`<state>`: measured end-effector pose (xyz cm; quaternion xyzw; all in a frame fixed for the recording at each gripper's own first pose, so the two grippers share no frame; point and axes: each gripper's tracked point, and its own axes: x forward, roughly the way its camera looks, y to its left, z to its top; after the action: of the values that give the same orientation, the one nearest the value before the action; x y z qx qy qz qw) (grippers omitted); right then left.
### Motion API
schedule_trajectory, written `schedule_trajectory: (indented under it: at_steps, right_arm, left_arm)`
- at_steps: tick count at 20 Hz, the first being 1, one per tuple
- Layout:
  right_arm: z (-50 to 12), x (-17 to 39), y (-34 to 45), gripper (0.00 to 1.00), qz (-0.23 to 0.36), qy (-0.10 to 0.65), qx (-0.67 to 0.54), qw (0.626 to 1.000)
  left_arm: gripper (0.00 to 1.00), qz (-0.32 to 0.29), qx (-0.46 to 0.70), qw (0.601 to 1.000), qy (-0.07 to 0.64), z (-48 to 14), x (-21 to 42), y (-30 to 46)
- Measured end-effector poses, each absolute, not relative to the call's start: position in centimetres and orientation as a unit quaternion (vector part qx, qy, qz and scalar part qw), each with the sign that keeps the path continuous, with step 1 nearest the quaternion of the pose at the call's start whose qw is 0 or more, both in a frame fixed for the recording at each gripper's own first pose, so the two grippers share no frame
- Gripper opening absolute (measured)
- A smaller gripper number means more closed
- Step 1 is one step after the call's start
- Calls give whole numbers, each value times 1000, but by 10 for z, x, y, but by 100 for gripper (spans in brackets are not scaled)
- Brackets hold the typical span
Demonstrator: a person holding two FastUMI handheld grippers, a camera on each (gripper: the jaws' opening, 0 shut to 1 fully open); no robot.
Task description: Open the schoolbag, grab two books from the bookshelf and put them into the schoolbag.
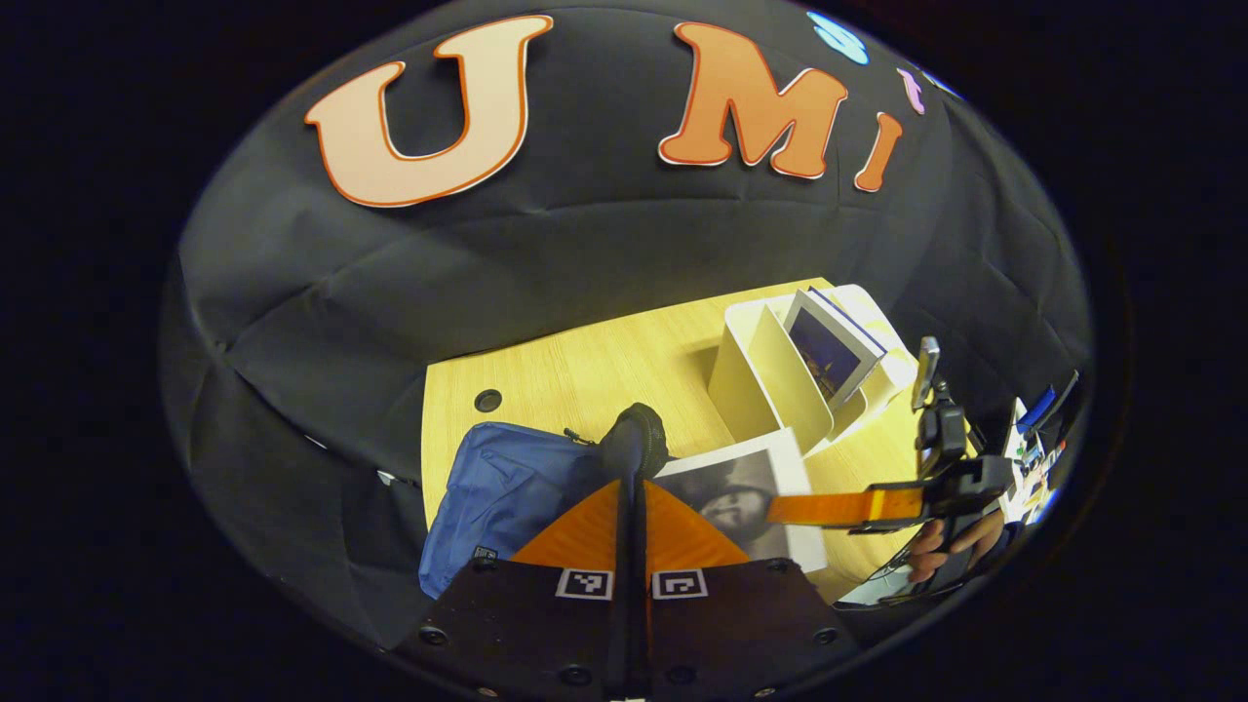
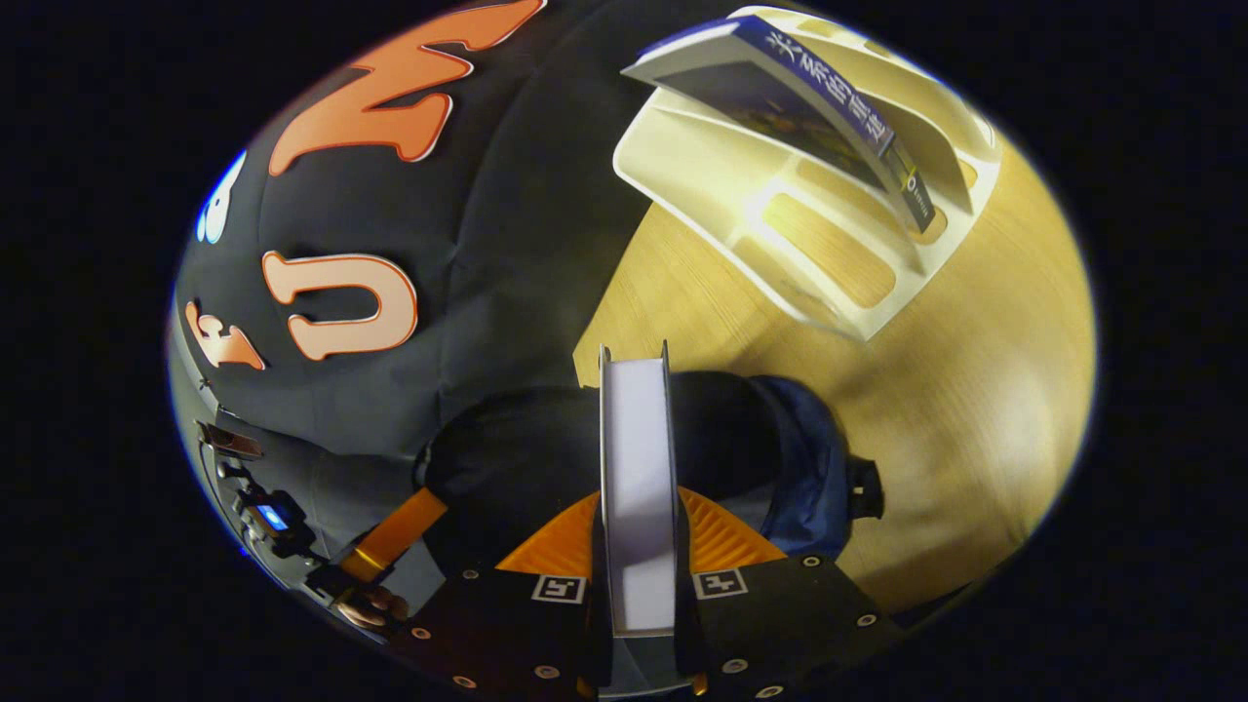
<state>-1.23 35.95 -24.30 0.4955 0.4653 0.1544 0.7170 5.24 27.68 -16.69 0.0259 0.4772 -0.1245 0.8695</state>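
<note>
Left tongs point(image 1: 632, 487): orange fingers are pinching together on the black edge of the blue fabric schoolbag point(image 1: 507, 487), holding its flap up. The bag is lying on the light wooden table point(image 1: 585, 366), at 9 o'clock of the tongs.

Right tongs point(image 2: 636, 507): clamping a white-paged book point(image 2: 638, 458) edge-on, both fingers pressing its covers. In the left gripper view that same book point(image 1: 741, 497) is showing a grey portrait cover, sitting at 3 o'clock of the bag opening, with the right tongs point(image 1: 829, 507) coming in from 3 o'clock.

Cream plastic bookshelf point(image 2: 829, 253) is standing on the table at 1 o'clock in the right gripper view, with a blue-spined book point(image 2: 829, 97) leaning in it.
</note>
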Motion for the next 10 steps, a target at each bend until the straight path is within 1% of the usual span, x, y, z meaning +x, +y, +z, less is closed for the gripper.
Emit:
schedule_trajectory:
  at_steps: [7,10]
  right_arm:
    - [-289,-2,432,25,162,463,501,713]
    - [-295,10,450,25,169,445,492,729]
  left_arm:
    - [0,-183,31,860,475,-166,42,249]
    - [0,-194,25,859,473,-165,40,241]
